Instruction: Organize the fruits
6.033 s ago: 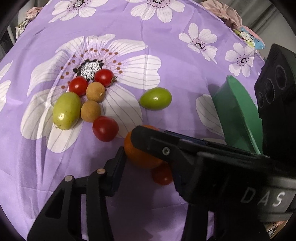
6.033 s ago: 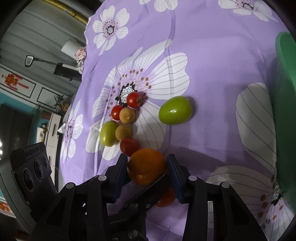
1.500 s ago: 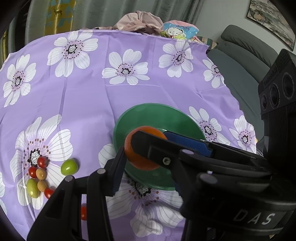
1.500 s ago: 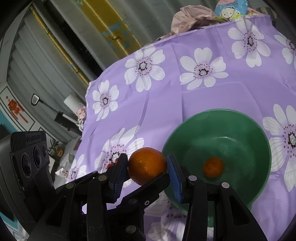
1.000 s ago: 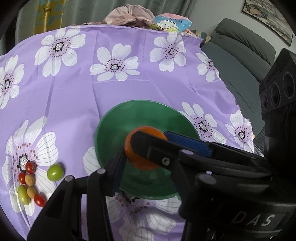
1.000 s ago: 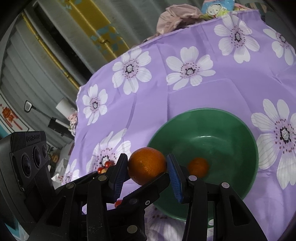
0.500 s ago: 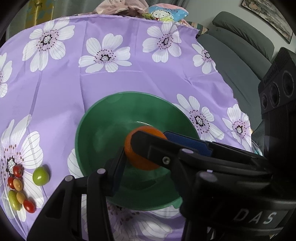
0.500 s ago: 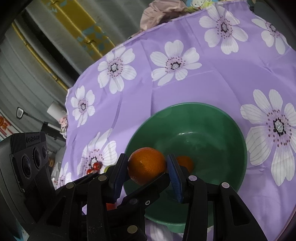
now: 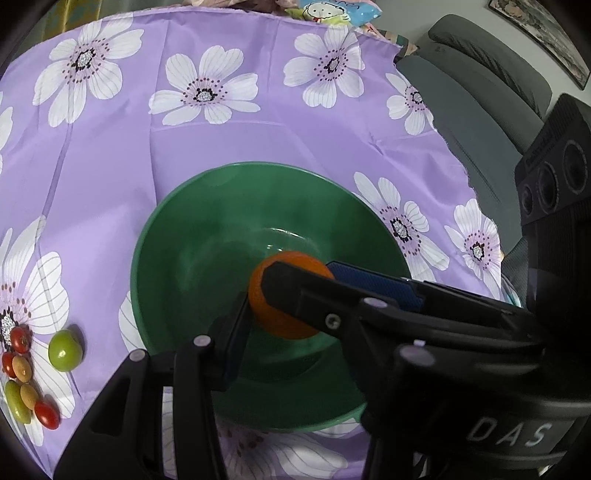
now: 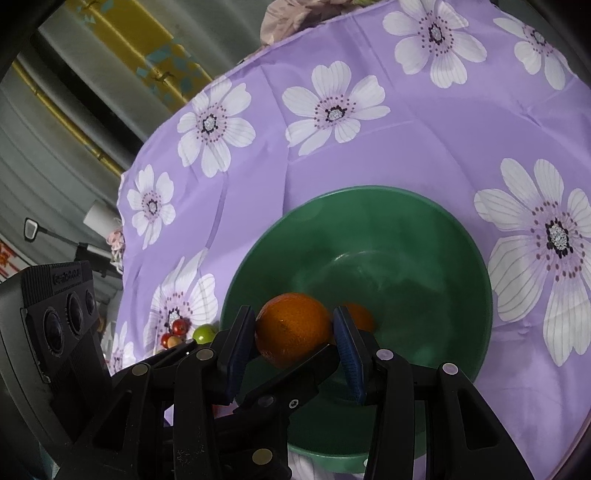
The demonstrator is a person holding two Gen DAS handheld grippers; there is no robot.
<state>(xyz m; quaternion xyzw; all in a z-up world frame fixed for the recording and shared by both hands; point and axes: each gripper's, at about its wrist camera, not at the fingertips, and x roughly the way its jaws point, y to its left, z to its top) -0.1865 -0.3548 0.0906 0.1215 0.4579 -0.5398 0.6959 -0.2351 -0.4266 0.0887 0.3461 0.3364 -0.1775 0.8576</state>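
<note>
Both my grippers are shut on one orange [image 9: 286, 295], held over the green bowl [image 9: 177, 236]. In the right wrist view the orange [image 10: 293, 328] sits between the right gripper's [image 10: 293, 332] blue pads above the bowl [image 10: 424, 236], and a second orange [image 10: 358, 317] lies in the bowl behind it. In the left wrist view the left gripper [image 9: 284, 299] clamps the same orange, with the right gripper's finger crossing over it. A green fruit [image 9: 65, 350], small red tomatoes [image 9: 47, 414] and brown fruits [image 9: 21, 369] lie on the cloth at the left.
The purple flowered tablecloth [image 9: 207, 140] covers a round table. A grey sofa [image 9: 476, 96] stands beyond the table's right edge. Crumpled cloth and a cartoon bag [image 9: 332, 9] lie at the far edge. The small fruits also show in the right wrist view [image 10: 181, 326].
Both grippers have carried the orange from the fruit cluster over to the green bowl and lowered it closer to the bowl's inside. The grip has not changed.
</note>
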